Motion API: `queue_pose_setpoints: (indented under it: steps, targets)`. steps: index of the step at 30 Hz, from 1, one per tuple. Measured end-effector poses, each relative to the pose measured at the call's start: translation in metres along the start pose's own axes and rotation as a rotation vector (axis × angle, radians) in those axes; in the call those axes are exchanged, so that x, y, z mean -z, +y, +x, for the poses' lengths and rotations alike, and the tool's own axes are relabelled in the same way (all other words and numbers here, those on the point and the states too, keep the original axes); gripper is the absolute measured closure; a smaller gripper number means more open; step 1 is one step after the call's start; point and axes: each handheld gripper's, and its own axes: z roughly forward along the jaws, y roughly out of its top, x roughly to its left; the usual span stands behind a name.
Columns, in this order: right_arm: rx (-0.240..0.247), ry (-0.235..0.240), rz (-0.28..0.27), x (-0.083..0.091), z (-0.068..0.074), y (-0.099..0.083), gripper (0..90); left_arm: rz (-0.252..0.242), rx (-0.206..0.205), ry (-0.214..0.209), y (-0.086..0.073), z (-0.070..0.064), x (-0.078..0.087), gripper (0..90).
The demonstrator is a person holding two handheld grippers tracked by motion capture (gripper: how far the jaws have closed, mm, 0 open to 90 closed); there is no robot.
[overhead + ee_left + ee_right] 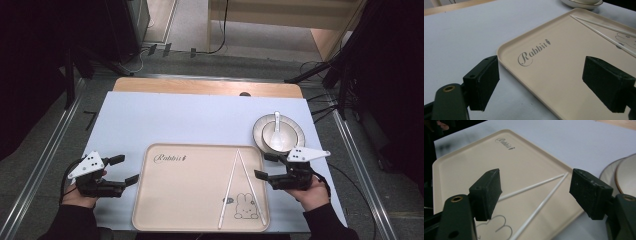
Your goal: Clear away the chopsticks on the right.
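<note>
A beige tray (175, 197) printed with "Rabbit" and a rabbit drawing lies at the table's near middle. Two white chopsticks (231, 182) rest on its right half, tips meeting at the far end. A white bowl (278, 136) with a white spoon (277, 121) sits on a plate (258, 128) past the tray's far right corner. My left gripper (125, 170) is open just left of the tray (564, 52), empty. My right gripper (265, 166) is open at the tray's right edge (461, 170), jaws wide over the chopsticks (541, 185), apart from them.
A pale blue mat (175, 120) covers the wooden table (200, 86). Black stands and cables (320, 70) line the floor around it. The plate's rim (609, 170) lies close beside my right gripper.
</note>
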Motion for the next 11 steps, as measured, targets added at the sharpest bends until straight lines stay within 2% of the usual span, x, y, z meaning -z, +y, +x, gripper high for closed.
queue_pose_setpoints:
  steps: [3,6,11]
  targets:
    - [0.035,-0.041,-0.033,0.013,0.001,-0.007,24.0,-0.003,0.003,-0.001,0.000,0.000,0.000,14.6]
    - [0.045,-0.061,-0.073,0.021,0.000,-0.009,23.5,-0.002,0.001,0.002,0.001,0.000,0.000,14.6]
    - [0.047,-0.069,-0.073,0.020,0.000,-0.009,23.4,0.000,0.000,0.003,0.000,0.000,0.001,14.6]
